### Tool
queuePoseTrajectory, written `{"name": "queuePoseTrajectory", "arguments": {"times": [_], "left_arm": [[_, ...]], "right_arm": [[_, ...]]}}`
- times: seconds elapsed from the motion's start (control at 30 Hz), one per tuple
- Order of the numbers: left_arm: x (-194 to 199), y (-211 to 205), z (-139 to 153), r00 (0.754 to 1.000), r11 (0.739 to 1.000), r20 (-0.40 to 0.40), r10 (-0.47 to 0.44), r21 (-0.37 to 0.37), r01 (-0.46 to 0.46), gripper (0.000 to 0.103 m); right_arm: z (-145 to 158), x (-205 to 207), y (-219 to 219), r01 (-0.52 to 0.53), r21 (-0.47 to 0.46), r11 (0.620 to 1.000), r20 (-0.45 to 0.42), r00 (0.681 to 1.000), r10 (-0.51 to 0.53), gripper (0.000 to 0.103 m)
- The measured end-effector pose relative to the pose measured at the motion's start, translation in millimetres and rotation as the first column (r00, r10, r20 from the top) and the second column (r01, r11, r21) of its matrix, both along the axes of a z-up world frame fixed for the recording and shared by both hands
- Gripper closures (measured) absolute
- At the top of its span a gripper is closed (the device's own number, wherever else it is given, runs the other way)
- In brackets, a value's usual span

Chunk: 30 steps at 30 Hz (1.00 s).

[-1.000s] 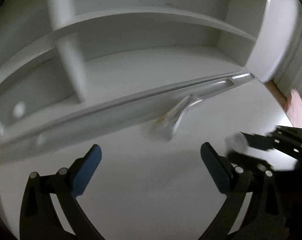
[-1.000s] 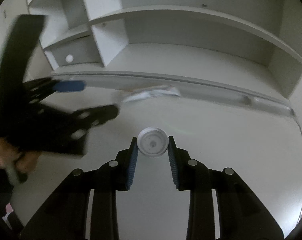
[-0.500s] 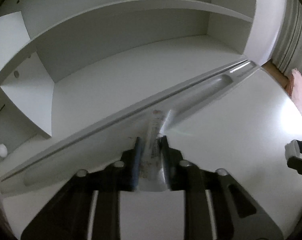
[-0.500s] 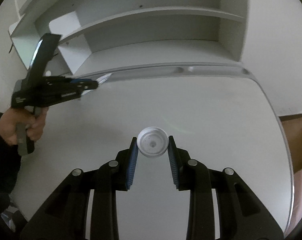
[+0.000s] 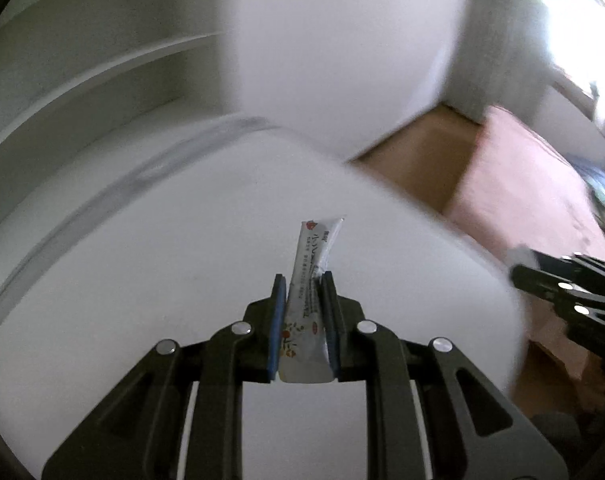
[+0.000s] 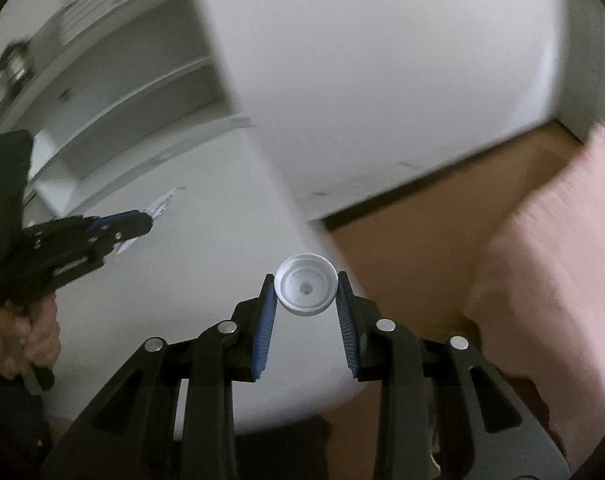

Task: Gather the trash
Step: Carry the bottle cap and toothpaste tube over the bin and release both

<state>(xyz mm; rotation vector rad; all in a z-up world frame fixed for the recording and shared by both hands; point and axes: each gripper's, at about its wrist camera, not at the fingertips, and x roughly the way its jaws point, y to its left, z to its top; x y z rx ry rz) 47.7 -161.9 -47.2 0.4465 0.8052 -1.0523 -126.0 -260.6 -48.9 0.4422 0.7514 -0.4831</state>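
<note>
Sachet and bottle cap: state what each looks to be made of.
Sachet, clamped in the left hand-held gripper: thin flexible film, probably plastic or foil laminate, judging by its creases, glossy sheen and printed text. Bottle cap, held in the right hand-held gripper: rigid white plastic, apparently moulded, with a smooth semi-matte rim and concentric rings inside.

Both fisheye views are dim and greyish, with dark vignetted corners and lines that bow toward the edges. Motion blur smears the shelves [image 5: 102, 80], the white table [image 5: 162, 280] edge and the pink bedding [image 6: 562, 260]. Daylight glares, overexposed, at the left wrist view's upper right. The held sachet [image 5: 308, 304] and bottle cap [image 6: 305, 290] stay sharp.
</note>
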Motion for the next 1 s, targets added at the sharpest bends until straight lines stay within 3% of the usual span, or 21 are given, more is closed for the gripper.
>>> {"name": "queuePoseTrajectory", "arguments": {"times": [0.17,0.27,0.47,0.63,1.0], "left_arm": [[-96.2,-72.3,-6.7,0.977,0.977,-0.038,-0.211,-0.021,0.210,0.085],[-159.0,-106.6,-16.4,0.936,0.937,-0.040,-0.349,-0.018,0.349,0.085],[-236.8,-146.5,-58.4,0.869,0.872,-0.105,-0.483,0.034,0.488,0.085],[-269.3,-172.0,-100.8,0.840,0.836,-0.129,-0.526,0.103,0.539,0.085],[-285.9,-188.9,-135.2,0.840,0.821,-0.165,-0.517,0.182,0.541,0.085]], "right_arm": [[-19.5,-108.6,-41.1,0.212,0.025,0.977,-0.030,0.977,-0.211,0.074],[-36.6,-169.8,-60.1,0.324,0.053,0.945,-0.055,0.945,-0.321,0.074],[-77.7,-263.2,-80.7,0.477,0.115,0.872,-0.122,0.878,-0.464,0.074],[-109.8,-306.3,-92.9,0.530,0.166,0.832,-0.162,0.847,-0.507,0.074],[-141.4,-306.6,-103.2,0.538,0.227,0.812,-0.182,0.843,-0.507,0.074]]}}
